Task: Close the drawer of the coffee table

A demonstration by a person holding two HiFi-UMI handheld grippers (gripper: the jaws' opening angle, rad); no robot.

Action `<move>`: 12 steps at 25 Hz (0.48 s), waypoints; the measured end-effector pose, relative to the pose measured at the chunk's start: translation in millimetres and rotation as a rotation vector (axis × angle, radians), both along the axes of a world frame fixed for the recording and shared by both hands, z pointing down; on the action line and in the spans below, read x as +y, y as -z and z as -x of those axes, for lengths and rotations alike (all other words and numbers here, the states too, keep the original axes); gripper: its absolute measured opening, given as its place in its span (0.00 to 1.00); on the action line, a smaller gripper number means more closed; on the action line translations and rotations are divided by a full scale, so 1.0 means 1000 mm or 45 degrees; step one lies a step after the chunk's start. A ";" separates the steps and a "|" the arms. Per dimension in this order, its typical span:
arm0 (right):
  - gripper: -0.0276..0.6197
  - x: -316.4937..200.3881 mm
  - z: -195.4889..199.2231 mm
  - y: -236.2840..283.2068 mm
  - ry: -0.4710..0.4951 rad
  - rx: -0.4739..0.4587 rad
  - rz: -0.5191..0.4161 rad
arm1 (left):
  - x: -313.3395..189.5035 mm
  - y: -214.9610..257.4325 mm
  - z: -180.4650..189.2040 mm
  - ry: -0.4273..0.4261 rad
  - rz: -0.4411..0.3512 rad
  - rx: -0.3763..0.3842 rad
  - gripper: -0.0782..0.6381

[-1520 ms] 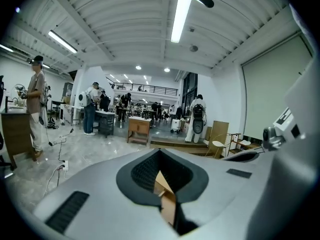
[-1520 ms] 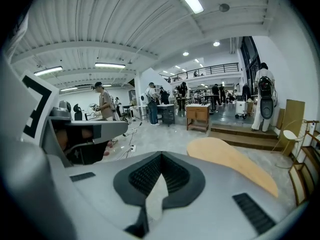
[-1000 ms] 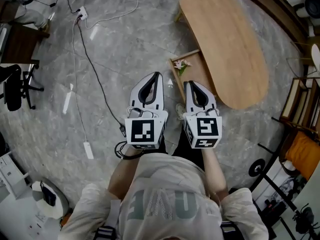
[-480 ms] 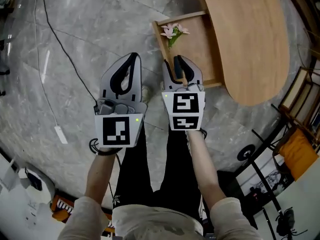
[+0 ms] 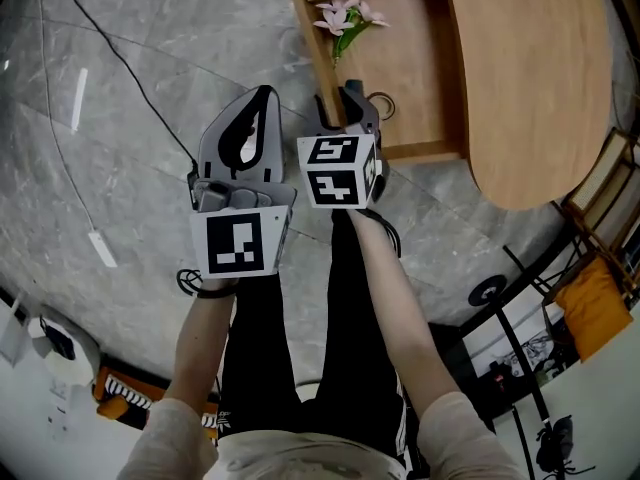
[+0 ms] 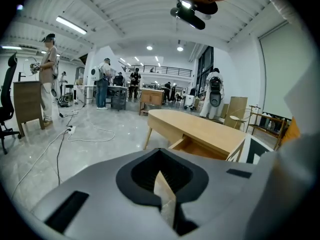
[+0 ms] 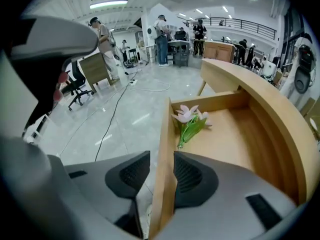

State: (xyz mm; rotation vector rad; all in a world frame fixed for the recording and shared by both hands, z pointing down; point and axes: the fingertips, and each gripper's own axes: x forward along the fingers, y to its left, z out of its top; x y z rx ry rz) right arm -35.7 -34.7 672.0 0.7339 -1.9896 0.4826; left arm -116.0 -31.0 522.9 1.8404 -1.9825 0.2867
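The light wooden coffee table (image 5: 530,78) has its drawer (image 5: 415,78) pulled out toward me, with a pink flower (image 5: 345,20) lying inside. My right gripper (image 5: 340,106) points steeply down over the drawer's front board (image 7: 165,144). The right gripper (image 7: 162,171) stands open, one pad on each side of the board, with a gap showing on the left side. My left gripper (image 5: 262,98) hangs beside it over the floor, shut with nothing held. In the left gripper view the left gripper (image 6: 162,184) faces the table (image 6: 200,126) from a distance.
Black cables (image 5: 130,68) run over the grey stone floor at left, near a white strip (image 5: 100,248). A wooden shelf (image 5: 600,208) stands right of the table. Several people (image 6: 47,74) and an office chair (image 7: 75,86) are far off in the hall.
Both grippers have sunk toward the drawer. The right gripper's jaws opened, tipped down and came astride the drawer's front board. The left stayed shut beside it.
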 end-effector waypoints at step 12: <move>0.19 0.004 -0.001 -0.029 0.020 0.140 0.040 | 0.003 -0.008 0.018 0.044 0.039 -0.023 0.12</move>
